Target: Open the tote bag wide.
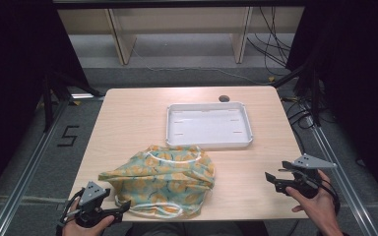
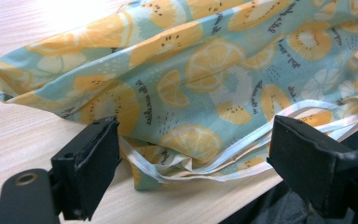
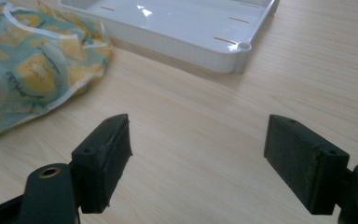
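Note:
A crumpled cloth bag (image 1: 162, 179) printed with orange slices on pale teal lies on the near half of the wooden table (image 1: 128, 113). Its white straps (image 2: 223, 156) trail at the near edge. My left gripper (image 1: 118, 209) is at the bag's near left corner, open, its jaws either side of the straps and hem (image 2: 193, 156). My right gripper (image 1: 275, 176) hovers over bare table at the near right, open with nothing between the jaws (image 3: 198, 156). The bag (image 3: 28, 65) lies to its left.
A shallow white plastic tray (image 1: 209, 143) sits behind the bag, mid-table, with nothing in it (image 3: 223, 60). A round cable hole (image 1: 224, 98) is at the far edge. Cables run over the floor beyond.

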A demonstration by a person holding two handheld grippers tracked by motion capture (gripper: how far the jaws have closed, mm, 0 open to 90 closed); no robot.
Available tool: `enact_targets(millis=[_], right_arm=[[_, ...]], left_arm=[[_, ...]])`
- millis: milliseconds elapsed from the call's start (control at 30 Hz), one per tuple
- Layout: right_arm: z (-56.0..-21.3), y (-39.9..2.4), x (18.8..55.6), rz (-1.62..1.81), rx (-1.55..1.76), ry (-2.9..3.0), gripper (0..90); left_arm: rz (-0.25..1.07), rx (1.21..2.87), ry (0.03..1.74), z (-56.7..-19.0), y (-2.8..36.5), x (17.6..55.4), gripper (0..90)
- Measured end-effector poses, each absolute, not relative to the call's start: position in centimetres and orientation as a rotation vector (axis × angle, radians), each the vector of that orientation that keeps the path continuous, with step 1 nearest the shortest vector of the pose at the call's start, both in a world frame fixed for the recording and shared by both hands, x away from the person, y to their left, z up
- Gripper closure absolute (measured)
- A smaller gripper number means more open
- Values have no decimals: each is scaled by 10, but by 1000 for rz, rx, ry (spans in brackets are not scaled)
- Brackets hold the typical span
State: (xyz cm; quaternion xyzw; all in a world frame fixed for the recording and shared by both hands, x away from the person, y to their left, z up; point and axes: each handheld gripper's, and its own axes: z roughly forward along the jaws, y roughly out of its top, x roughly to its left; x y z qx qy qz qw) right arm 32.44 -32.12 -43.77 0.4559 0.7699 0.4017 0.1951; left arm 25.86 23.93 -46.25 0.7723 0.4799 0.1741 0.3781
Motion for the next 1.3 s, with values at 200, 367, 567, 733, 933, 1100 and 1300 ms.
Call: enact_targets(millis=[200,367,567,733,933,1100,1300], right_arm=[[-438,-323,326,1119,1260,2172,219],[-438,-321,325,1141,1288,2176,204],[-437,-318,327,1149,1243,2192,195],[-437,-314,329,1154,1209,2200,193],[-436,-305,334,1176,1159,2232,193],[-434,-285,336,1185,1085,2289,192],[-431,-243,341,1234,877,2420,240]], left_arm=[[444,1982,1223,-462,240,259,158],[440,1997,1233,-462,239,259,158],[440,1995,1235,-462,239,259,158],[440,1996,1234,-462,239,259,158],[441,1957,1232,-463,238,259,158],[436,1965,1228,-461,238,257,159],[431,1968,1224,-461,236,255,159]])
